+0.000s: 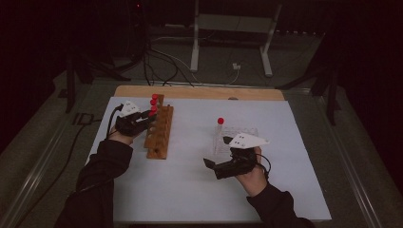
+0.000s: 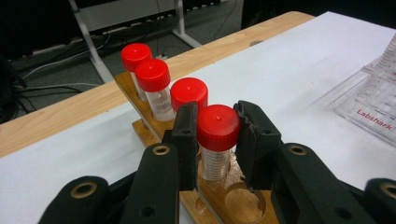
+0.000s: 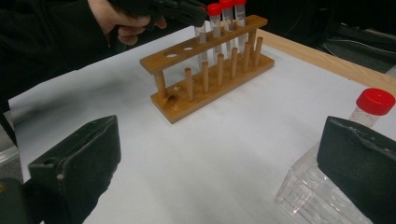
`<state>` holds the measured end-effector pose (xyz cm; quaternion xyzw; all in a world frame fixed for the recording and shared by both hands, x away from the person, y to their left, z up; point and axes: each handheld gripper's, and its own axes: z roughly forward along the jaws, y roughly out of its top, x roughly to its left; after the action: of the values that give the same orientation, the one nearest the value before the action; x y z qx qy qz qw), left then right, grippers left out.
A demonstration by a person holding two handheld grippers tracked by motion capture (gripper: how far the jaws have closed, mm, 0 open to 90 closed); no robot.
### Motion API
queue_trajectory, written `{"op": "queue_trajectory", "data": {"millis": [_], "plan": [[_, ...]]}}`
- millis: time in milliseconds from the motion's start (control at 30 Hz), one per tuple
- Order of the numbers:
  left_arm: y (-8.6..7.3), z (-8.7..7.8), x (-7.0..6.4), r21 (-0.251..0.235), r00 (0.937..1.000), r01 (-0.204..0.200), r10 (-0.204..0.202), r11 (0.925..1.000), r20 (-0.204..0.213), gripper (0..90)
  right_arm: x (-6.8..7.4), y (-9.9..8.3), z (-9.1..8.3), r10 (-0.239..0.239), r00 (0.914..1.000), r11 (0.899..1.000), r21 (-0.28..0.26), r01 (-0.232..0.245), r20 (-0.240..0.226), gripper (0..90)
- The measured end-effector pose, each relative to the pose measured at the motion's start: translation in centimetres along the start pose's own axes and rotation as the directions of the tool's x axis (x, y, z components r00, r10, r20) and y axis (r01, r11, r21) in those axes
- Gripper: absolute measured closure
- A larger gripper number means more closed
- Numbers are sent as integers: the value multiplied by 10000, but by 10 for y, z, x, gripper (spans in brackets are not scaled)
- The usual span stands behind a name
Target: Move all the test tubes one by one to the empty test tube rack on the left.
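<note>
A wooden tube rack (image 1: 159, 135) stands at the table's left and holds several red-capped tubes at its far end. My left gripper (image 1: 149, 118) reaches in from the rack's left side. In the left gripper view the left gripper (image 2: 217, 116) has its jaws pressed on both sides of the nearest tube (image 2: 218, 128), which stands in its rack hole (image 2: 212, 184). My right gripper (image 1: 216, 154) hovers open in front of a clear plastic rack (image 1: 237, 135) that holds one red-capped tube (image 1: 220, 121). In the right gripper view the right gripper (image 3: 219, 154) is open and holds nothing.
White paper (image 1: 190, 190) covers the table, with a wooden strip (image 1: 199, 92) along the far edge. Two near holes of the wooden rack (image 3: 180, 51) are free. Cables and a metal stand (image 1: 233, 28) lie on the floor beyond the table.
</note>
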<state>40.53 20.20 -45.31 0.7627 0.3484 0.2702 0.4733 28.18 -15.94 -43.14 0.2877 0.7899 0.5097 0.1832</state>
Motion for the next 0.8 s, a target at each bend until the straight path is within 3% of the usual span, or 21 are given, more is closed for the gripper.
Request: {"op": "queue_trajectory", "data": {"millis": [167,367,467,600,800], "plan": [[1,0,-1,82,9999,-111,111,9999,30,713,0,0,0,-6,10000,10000,9,6,2,0],[2,0,-1,273,9997,116,-122,9996,227,681,0,1,-2,9,10000,10000,-31,-9,-5,0],[0,-2,-4,449,9993,11,-28,9990,379,584,-1,3,-3,23,10000,10000,-42,-23,-60,0],[3,-11,-6,315,9984,109,-126,9994,551,466,-2,3,-4,97,9999,9999,-49,-97,-53,0],[9,-31,-14,179,9965,200,-214,9996,810,193,-4,5,-7,115,9999,9999,-121,-116,-31,0]]}}
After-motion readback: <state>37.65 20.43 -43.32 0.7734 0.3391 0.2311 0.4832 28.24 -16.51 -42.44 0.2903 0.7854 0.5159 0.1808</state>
